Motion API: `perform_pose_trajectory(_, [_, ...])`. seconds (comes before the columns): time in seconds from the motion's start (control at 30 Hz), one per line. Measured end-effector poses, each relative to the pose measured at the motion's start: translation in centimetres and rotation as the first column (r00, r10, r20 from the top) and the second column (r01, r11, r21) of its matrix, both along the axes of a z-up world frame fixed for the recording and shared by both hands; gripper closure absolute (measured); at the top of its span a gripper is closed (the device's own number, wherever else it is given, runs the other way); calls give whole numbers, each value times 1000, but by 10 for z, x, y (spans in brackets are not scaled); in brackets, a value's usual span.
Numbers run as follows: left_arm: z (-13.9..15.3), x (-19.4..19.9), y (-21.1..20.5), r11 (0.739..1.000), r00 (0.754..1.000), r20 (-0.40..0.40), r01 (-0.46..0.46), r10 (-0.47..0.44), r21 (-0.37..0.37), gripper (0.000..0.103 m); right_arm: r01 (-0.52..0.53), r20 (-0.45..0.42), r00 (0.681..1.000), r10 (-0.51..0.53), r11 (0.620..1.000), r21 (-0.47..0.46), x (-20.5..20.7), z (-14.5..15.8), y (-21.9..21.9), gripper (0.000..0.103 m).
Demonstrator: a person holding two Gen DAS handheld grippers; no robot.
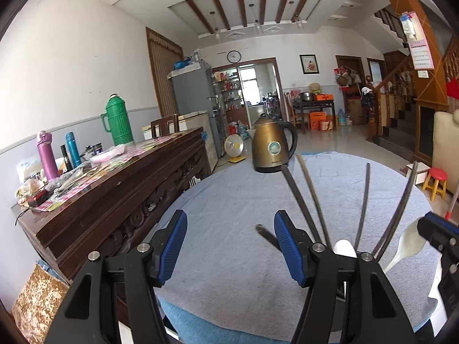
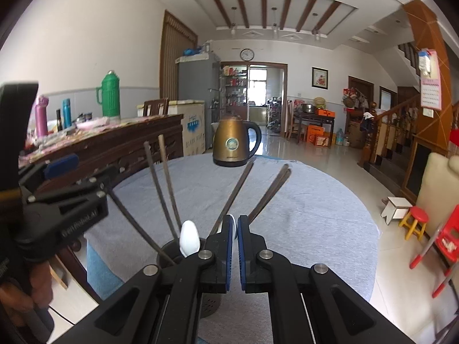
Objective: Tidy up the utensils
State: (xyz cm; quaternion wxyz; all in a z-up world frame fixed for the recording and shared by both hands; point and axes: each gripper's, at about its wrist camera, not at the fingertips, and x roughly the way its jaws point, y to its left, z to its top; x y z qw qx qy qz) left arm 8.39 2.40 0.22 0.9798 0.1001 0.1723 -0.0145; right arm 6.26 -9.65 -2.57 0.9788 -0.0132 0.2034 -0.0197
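Over grey cloth, right gripper jaws pinch white spoon; left gripper jaws wide.

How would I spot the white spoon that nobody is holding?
Find the round table under its grey-blue cloth, with a bronze kettle at the far edge. Near the front stands a dark utensil holder bristling with dark chopsticks. The white spoon pokes up among them: short, pale, rounded, unlike the thin sticks.

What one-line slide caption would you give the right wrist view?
Right gripper shut on a white spoon above the dark utensil holder of chopsticks, kettle behind.
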Motion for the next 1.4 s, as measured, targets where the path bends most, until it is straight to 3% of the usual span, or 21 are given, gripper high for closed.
perform_pose_trajectory(0.2, [1,-5,3,1000,1000,3,7,-7,-3,39,-23,-69,997,22,1000,-20,16,-10,13,98])
perform_pose_trajectory(0.37, [3,-7,8,1000,1000,-1,3,-3,-8,33,-19,-146,989,34,995,98,26,-14,-3,92])
perform_pose_trajectory(0.53, [4,-11,13,1000,1000,-14,-6,6,-17,33,24,-95,995,-2,973,229,10,-3,-34,49])
perform_pose_trajectory(0.73, [6,-14,16,1000,999,-36,-9,9,-27,31,64,-59,997,-50,966,251,-3,11,-51,49])
perform_pose_trajectory(0.87, [9,-18,19,999,999,-42,-9,8,-31,24,80,-65,996,-65,960,267,-9,14,-57,49])
perform_pose_trajectory(1.4, [2,-24,30,998,988,-146,-55,55,3,22,15,-100,995,12,964,265,-16,13,-30,43])
